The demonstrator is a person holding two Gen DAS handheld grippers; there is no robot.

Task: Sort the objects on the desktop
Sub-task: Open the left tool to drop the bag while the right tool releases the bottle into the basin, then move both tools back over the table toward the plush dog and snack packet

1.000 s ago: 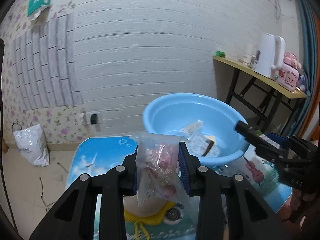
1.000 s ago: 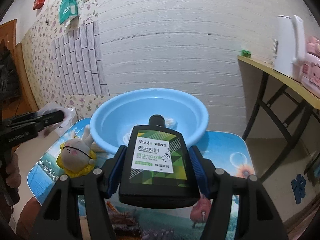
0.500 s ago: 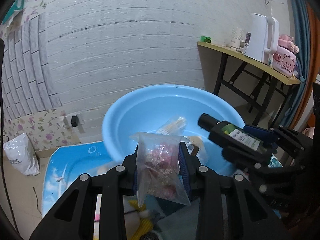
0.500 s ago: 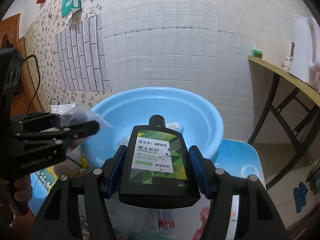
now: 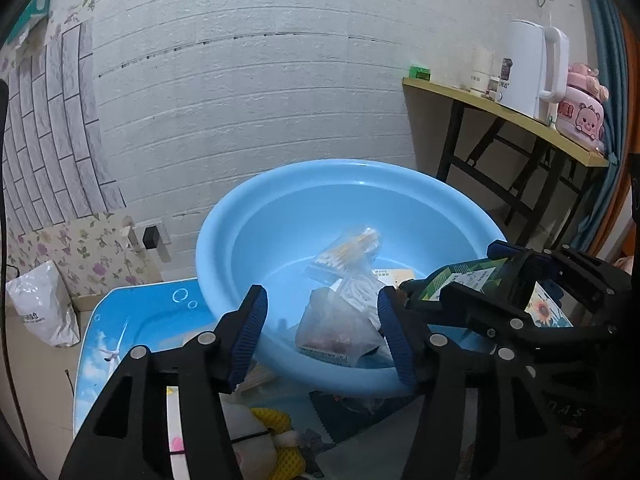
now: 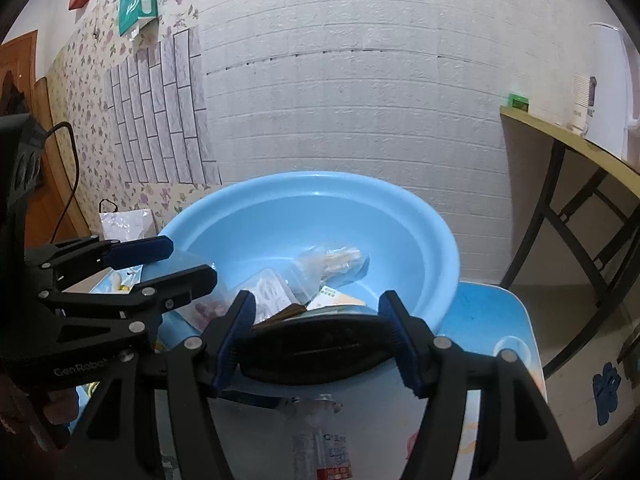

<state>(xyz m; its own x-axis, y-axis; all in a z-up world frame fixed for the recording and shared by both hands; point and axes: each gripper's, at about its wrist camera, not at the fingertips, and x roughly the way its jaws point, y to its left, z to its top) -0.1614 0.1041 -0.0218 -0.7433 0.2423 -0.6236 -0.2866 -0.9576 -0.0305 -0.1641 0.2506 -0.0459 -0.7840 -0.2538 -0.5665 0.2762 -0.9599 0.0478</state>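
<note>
A light blue basin (image 5: 320,208) stands on the small blue table (image 5: 132,312); it also shows in the right wrist view (image 6: 420,232). My left gripper (image 5: 322,334) is open over the basin's near rim. The clear bag of pink trinkets (image 5: 340,332) lies just beyond the fingers inside the basin, free of them. A bag of cotton swabs (image 5: 352,244) and other packets lie in the basin. My right gripper (image 6: 316,340) sits around the black men's wash bottle (image 6: 316,350), which tips forward over the rim; the bottle also shows in the left wrist view (image 5: 468,276).
A soft toy in yellow netting (image 5: 260,436) lies on the table below my left gripper. A tube (image 6: 320,448) lies on the table under the right gripper. A side table (image 5: 504,112) with a white kettle (image 5: 528,68) stands at the right. A white bag (image 5: 40,304) sits on the floor.
My left gripper has opened and the trinket bag has dropped into the basin. The right gripper has moved over the rim, and the bottle has tipped forward and down.
</note>
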